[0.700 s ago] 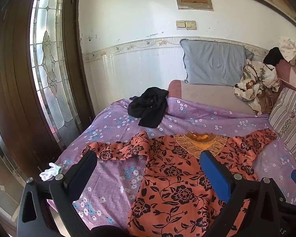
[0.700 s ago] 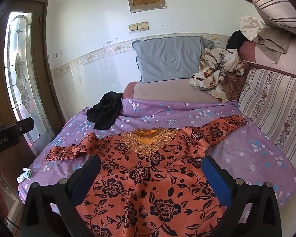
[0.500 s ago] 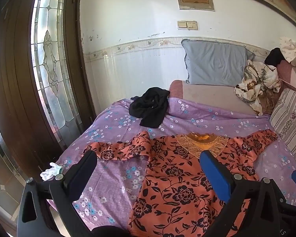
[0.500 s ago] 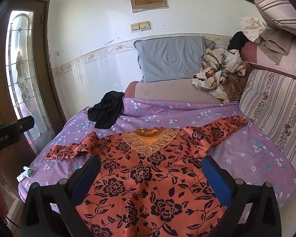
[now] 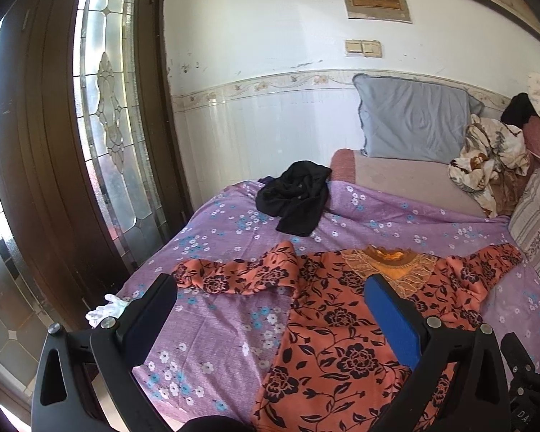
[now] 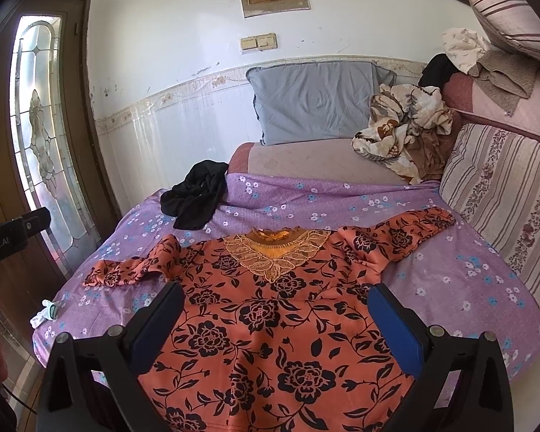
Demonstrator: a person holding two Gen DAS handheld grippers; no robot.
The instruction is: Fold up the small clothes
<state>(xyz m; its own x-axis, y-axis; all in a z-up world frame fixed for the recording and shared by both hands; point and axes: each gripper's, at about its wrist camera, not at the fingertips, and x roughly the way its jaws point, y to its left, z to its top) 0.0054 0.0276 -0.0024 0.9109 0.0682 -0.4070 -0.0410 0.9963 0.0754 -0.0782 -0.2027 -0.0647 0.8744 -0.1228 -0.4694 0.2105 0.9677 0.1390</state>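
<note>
OK, we're holding both tongs released above the bed (image 6: 450, 288): left tongs (image 5: 270, 298), right tongs (image 6: 275, 306). Orange floral top (image 6: 270, 324) is lying flat on the purple sheet, sleeves spread.

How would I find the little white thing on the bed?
Start at the purple flowered sheet and follow the orange flowered top to its left sleeve. Past the sleeve's tip, at the bed's edge near the glass door, lies a small crumpled white cloth, the only white piece on the sheet.
</note>
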